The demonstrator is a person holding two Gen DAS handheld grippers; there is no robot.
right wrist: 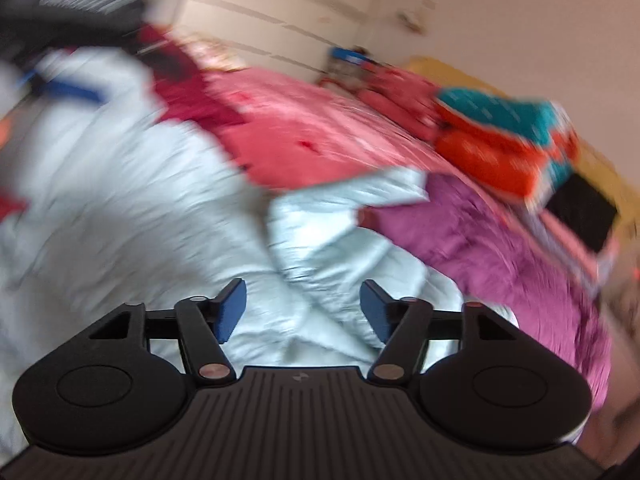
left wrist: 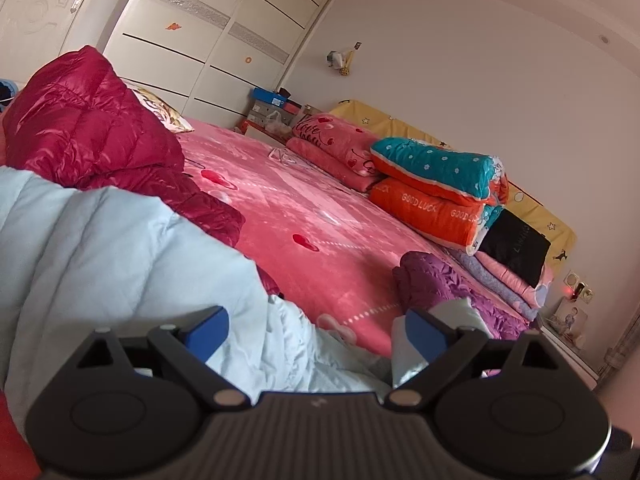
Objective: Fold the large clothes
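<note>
**Pale-blue puffer between two spread pairs of tongs**

Pale-blue puffer jacket (left wrist: 120, 264) fills the near field of both views, heaped on the pink bed (left wrist: 304, 208); the left tongs (left wrist: 316, 334) stand apart with a fold of it running between the blue pads, not pinched so far as can be seen; the right tongs (right wrist: 302, 312) are likewise apart, hovering over a crumpled ridge of the same jacket (right wrist: 132, 184), though that view is smeared by motion and fine detail is lost. In the left view the bulk of the jacket rises toward 9 and 10 o'clock; in the right view it spreads from 9 round to 1 o'clock.

By the look of it the jacket is light, soft and springy, with a slick shell likely to slide out of a shallow pinch; a quilted seam, hem or cuff should hold better than a puffed panel.

A crimson quilted jacket (left wrist: 92, 128) lies just beyond at 10 o'clock, touching the blue one; a purple quilted garment (left wrist: 436, 284) sits at 2 o'clock; folded orange and teal quilts (left wrist: 436, 184) are stacked well apart at 1 o'clock, by the headboard.
</note>
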